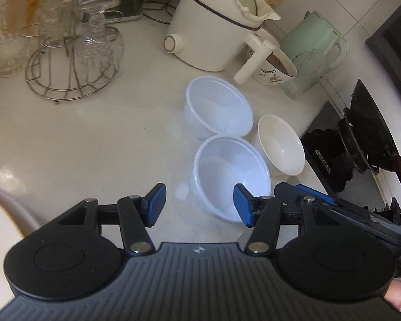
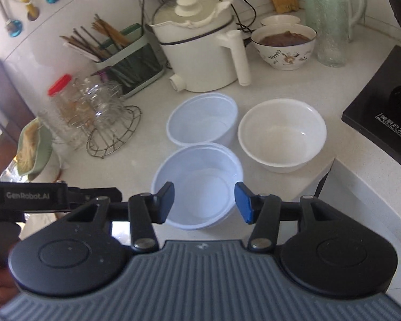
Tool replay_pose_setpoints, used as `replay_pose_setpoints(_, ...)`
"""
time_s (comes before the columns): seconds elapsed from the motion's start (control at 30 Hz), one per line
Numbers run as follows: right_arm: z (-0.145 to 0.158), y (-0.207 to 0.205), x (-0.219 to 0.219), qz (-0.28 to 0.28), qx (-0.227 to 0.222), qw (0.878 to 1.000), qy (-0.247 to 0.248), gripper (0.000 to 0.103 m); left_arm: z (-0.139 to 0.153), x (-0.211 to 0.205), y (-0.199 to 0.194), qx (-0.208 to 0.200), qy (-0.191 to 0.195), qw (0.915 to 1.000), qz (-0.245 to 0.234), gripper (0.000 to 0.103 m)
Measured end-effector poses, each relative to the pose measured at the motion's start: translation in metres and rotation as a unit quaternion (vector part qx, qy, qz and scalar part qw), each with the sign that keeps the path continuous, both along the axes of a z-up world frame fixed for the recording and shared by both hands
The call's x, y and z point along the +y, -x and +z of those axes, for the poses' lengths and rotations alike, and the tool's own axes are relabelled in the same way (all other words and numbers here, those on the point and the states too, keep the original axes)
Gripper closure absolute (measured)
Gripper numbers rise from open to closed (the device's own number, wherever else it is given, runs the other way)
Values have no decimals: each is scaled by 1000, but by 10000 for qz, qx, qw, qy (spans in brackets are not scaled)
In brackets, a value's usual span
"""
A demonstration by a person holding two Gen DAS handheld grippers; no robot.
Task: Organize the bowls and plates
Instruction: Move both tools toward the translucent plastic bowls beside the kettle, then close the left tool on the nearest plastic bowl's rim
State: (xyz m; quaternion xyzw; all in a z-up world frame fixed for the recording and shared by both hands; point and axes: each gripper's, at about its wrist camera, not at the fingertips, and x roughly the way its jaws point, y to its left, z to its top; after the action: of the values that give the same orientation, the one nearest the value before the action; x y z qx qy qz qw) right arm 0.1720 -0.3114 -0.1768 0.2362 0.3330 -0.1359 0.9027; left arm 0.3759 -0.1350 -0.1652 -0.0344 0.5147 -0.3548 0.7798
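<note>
White plastic everywhere on this counter [image 2: 136, 155]. Using the kettle [image 2: 200, 50] as the landmark: two clear tubs are sitting in front of it, the far tub [image 2: 203, 119] close to its base and the near tub [image 2: 197, 184] touching or just about touching the far one, closer to the counter's edge. A white bowl [image 2: 282, 135] is sitting in front of the kettle's handle, just beside both tubs, near the step down to the stove [image 2: 382, 123]. No plates are showing clearly from here.

The right gripper [image 2: 203, 202] is hovering over the near tub with its jaws spread wide, pads roughly lined up with the rim on each side. I'm guessing that's the point: the tub is the closest thing to grab, and wide-open fingers let it drop one pad inside the wall and one outside. It isn't touching the tub as far as I can tell.

The left gripper [image 1: 199, 204] is hanging wide open too, holding nothing, off to the side of the near tub and further from the kettle. Its right pad is only overlapping the tub's rim in the picture; I can't tell if there's contact.

Nothing is stacked yet, so the job is looking barely started. The tubs match, so nesting them seems the obvious play, with the bowl going separately.

A wire rack [image 2: 112, 131] of glasses and a patterned bowl [image 2: 286, 44] of food are flanking the kettle, so swinging wide could be risky.
</note>
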Motion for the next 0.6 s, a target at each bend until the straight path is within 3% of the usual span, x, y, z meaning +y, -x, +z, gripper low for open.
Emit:
replay_pose_setpoints(0.2, -16, -12, -13, 13, 205, 9998, 74, 54, -16, -19, -13, 230, -81, 9996, 107, 43)
replay_pose_setpoints(0.33, -24, -20, -24, 28, 292, 9996, 16, 56, -22, -27, -16, 276, -190, 9993, 182, 57)
replay_pose_setpoints(0.53, -33, -33, -37, 230, 325, 9991, -175, 64, -27, -38, -16, 200, -211, 9994, 177, 62)
replay_pose_setpoints(0.6, -36, -38, -40, 270, 404, 9986, -218, 72, -28, -41, -15, 225, -173, 9995, 159, 63)
